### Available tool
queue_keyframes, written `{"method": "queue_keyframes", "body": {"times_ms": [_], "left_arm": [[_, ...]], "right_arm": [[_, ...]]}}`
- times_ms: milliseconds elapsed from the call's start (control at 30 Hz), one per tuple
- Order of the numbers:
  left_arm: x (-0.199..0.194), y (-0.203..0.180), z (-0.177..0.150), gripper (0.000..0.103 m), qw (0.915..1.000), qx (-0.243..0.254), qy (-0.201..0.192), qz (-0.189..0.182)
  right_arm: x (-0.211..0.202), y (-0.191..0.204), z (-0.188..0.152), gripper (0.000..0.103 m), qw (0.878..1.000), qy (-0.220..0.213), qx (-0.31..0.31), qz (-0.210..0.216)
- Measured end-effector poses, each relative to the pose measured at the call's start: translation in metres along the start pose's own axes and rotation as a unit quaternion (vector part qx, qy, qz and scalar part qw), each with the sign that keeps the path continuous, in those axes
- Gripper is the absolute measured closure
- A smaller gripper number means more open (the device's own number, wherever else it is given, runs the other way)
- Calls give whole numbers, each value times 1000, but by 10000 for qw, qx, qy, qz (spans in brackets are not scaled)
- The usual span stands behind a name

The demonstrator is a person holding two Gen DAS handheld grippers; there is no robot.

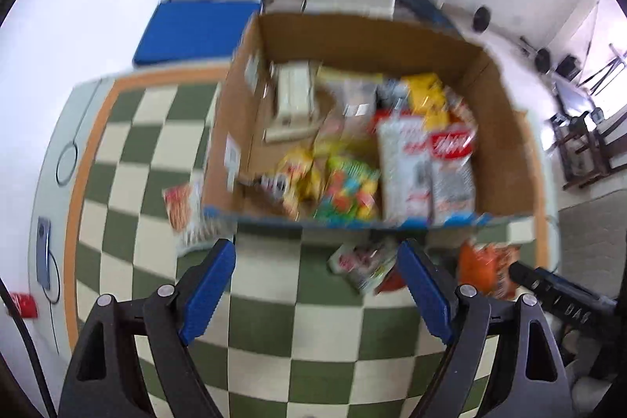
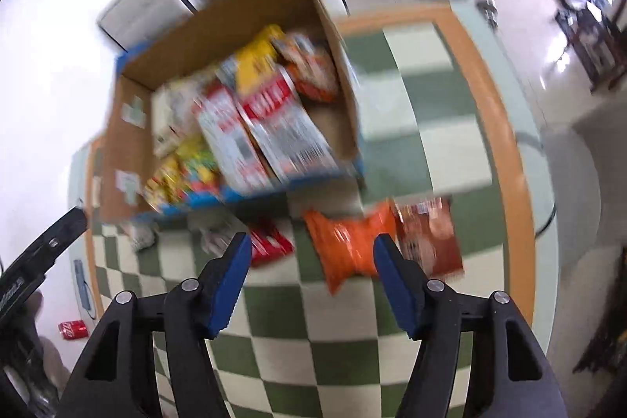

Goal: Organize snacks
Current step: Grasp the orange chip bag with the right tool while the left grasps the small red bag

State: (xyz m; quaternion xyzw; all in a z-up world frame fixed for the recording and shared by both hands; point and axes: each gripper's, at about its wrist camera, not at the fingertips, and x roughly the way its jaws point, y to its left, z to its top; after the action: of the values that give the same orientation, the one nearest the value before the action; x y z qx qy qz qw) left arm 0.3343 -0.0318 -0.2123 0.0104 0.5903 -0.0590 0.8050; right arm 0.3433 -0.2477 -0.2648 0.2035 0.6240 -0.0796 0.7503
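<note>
The cardboard box [image 1: 505, 151] is sitting at the far side of the checkered table [image 1: 266, 332], already holding most snack packets; loose ones are lying near its front wall: an orange packet [image 2: 348, 245], a brown packet [image 2: 429, 241], a red packet [image 2: 270, 243]. The right gripper [image 2: 311, 261] is hanging spread and empty over the orange packet; the left gripper [image 1: 317, 261] is likewise gaping, holding nothing; nothing is obstructing either.
</note>
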Motion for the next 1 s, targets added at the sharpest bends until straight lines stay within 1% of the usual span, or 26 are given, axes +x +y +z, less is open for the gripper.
{"method": "queue_keyframes", "body": {"times_ms": [67,100,133,200,233,300,333,400,433,467,533,567,600,667,733,800,900,933,967,1000], "left_arm": [[21,-3,-12,18,9996,68,270,6],[28,-6,-16,18,9993,127,345,12],[36,-12,-20,18,9989,225,398,-70],[45,-20,-27,18,9982,395,440,-123],[52,-29,-29,18,9970,557,490,-214],[58,-43,-34,18,9953,783,499,-272],[60,-47,-36,18,9946,857,505,-286],[67,-57,-38,18,9931,1033,522,-202],[69,-60,-40,18,9925,1084,529,-196],[71,-62,-40,18,9921,1115,544,-197],[76,-67,-42,18,9906,1228,580,-173],[78,-72,-44,18,9894,1326,583,-126],[80,-75,-45,18,9883,1404,580,-102],[84,-83,-49,18,9859,1573,570,-74],[85,-92,-51,18,9841,1694,531,-74],[88,-105,-52,18,9816,1851,471,-25],[96,-126,-50,18,9784,2028,395,6],[99,-134,-50,19,9766,2119,358,37],[101,-140,-51,25,9753,2184,323,64],[103,-146,-52,44,9736,2261,311,87]], "right_arm": [[21,-8,-4,35,9998,169,33,-122],[27,-10,-5,35,9996,213,49,-150],[36,-14,-7,35,9994,258,101,-192],[46,-16,-7,35,9991,340,112,-219],[52,-17,-7,35,9988,384,121,-265],[64,-19,-7,35,9984,478,102,-301],[70,-20,-6,35,9980,535,83,-314],[83,-18,-3,35,9972,678,15,-308],[92,-16,-1,35,9965,746,-66,-378],[99,-13,0,34,9952,796,-202,-535],[107,-11,2,34,9932,802,-333,-776],[108,-12,1,37,9930,762,-354,-825],[106,-14,0,44,9936,699,-351,-815],[101,-20,-2,48,9954,609,-268,-682],[95,-32,-6,49,9961,605,-117,-633],[89,-47,-11,49,9971,574,110,-491],[84,-59,-15,49,9970,575,211,-472],[83,-63,-17,49,9969,576,245,-477],[83,-65,-18,49,9968,582,259,-480],[83,-67,-18,49,9968,584,270,-482]]}}
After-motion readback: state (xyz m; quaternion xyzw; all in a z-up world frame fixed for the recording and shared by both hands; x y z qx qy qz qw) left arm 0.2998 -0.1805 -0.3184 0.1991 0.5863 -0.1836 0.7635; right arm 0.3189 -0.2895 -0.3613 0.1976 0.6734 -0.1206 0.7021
